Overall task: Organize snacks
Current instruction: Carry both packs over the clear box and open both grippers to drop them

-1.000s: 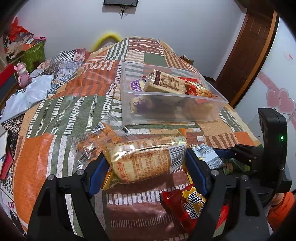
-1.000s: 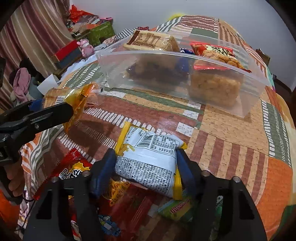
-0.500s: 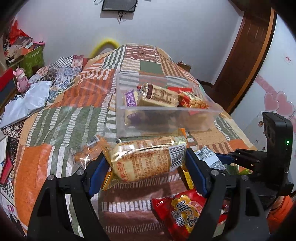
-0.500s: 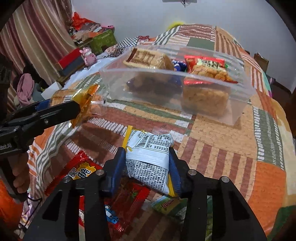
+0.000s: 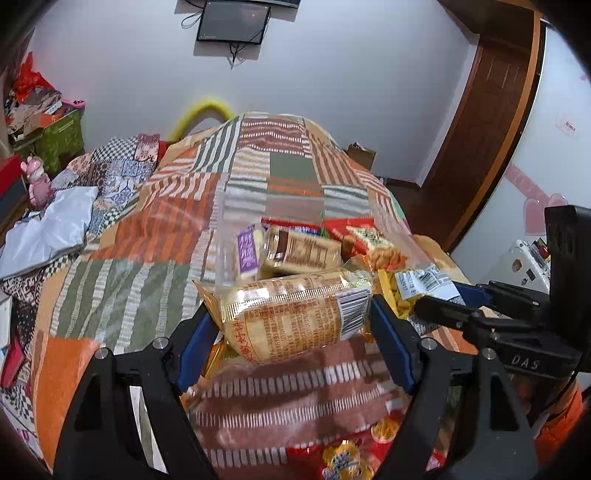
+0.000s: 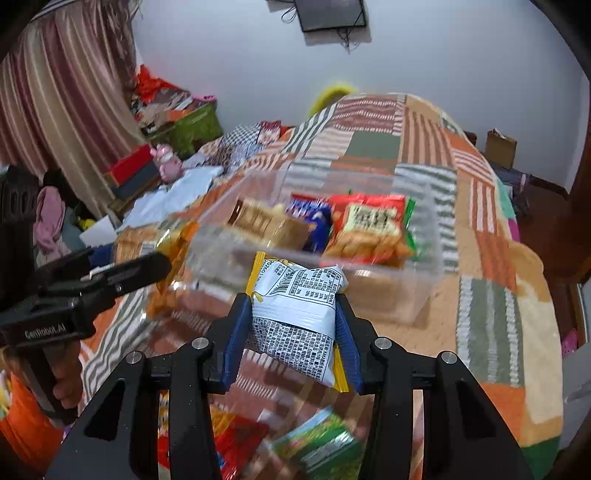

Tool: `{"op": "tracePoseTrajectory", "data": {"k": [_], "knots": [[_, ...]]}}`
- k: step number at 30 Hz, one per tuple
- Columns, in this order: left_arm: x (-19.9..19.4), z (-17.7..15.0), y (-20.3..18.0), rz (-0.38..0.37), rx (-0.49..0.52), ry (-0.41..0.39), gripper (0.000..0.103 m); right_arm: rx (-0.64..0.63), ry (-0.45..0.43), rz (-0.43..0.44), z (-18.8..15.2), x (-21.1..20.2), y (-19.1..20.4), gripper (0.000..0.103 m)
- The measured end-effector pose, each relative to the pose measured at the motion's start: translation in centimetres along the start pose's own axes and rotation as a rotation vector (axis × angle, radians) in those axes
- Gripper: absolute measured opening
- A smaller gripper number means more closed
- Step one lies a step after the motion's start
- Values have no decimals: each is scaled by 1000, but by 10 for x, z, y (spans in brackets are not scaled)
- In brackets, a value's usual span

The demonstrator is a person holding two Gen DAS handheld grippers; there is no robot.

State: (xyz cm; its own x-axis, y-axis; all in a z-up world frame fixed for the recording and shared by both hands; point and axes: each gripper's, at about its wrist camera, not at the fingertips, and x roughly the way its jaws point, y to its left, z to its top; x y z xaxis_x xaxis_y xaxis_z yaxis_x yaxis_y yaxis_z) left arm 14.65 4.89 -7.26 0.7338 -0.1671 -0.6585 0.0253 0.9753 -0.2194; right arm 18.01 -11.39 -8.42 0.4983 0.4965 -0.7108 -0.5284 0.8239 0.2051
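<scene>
Quilted bed (image 5: 147, 236); blurred clear bin (image 6: 424, 295), contents indistinct; both claws loaded.

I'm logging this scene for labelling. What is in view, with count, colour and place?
bin: 1, clear, on the quilt, holding several packets
quilt: 1, orange-green patchwork, covering the bed
cracker pack: 1, golden, in the left tool, lifted near the bin
white packet: 1, white with yellow edges, in the right tool
loose packets: several, red and green, on the quilt nearest the cameras
screen: 1, dark, on the wall
left tool: 1, black with blue pads
right tool: 1, same
</scene>
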Motion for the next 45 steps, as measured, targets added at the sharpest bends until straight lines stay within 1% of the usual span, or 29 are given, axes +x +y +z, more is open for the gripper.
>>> {"op": "tracePoseTrajectory", "data": {"k": [11,24,25,27,33,38,41,44,45], "knots": [[25,33,-6,-5,35,-15,79,24,-39,-16,31,11,-13,41],[62,62,1,33,52,-20,79,47,-44,-26,59,42,-27,40],[65,64,2,35,51,-19,79,46,-45,-30,61,44,-27,33],[74,68,4,40,45,-15,79,46,-33,-16,64,49,-29,26],[104,70,12,54,25,32,79,33,10,-20,64,67,-29,26],[125,67,19,51,-2,86,79,34,7,-23,62,65,-32,26],[127,65,20,43,-15,100,82,34,12,-21,62,64,-33,27],[125,64,18,41,-13,103,87,33,13,-27,59,62,-32,35],[122,64,17,42,-9,106,88,31,12,-30,58,60,-31,39]]}}
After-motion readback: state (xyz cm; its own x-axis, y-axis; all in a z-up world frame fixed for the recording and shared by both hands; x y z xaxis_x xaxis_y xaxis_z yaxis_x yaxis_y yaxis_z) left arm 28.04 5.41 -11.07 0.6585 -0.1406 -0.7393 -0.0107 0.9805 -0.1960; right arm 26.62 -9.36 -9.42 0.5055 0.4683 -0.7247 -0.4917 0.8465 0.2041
